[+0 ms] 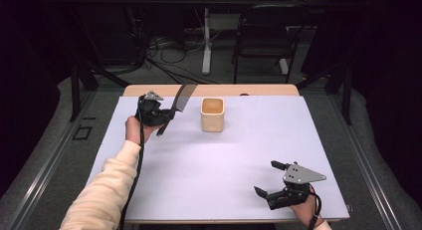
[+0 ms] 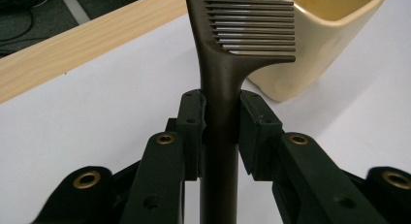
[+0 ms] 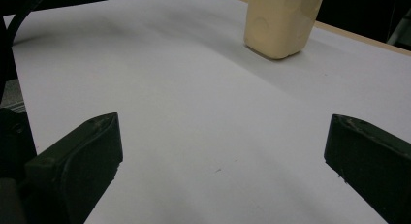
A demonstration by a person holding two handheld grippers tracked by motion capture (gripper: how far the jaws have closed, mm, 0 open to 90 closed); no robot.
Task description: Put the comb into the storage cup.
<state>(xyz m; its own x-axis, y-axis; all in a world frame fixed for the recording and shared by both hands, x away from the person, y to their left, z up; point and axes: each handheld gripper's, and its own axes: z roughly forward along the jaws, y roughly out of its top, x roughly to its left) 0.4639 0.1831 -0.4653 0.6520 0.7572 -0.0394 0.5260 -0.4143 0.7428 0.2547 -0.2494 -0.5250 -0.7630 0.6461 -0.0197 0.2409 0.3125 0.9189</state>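
A dark comb [image 1: 180,99] is held by its handle in my left gripper [image 1: 166,113], which is shut on it above the table's far left. The comb's toothed end points up and toward a cream square cup [image 1: 212,114] just to its right. In the left gripper view the comb [image 2: 228,64] rises between the pads, with the cup [image 2: 320,44] close behind it. My right gripper [image 1: 268,179] rests near the front right edge, open, nothing between its fingers. From its own camera the cup [image 3: 281,20] stands far off.
The table is covered by a white mat [image 1: 224,160] with a wooden edge [image 1: 149,90] at the back. Beyond the table stand a dark chair [image 1: 263,36], a white desk leg [image 1: 206,41] and cables on the floor.
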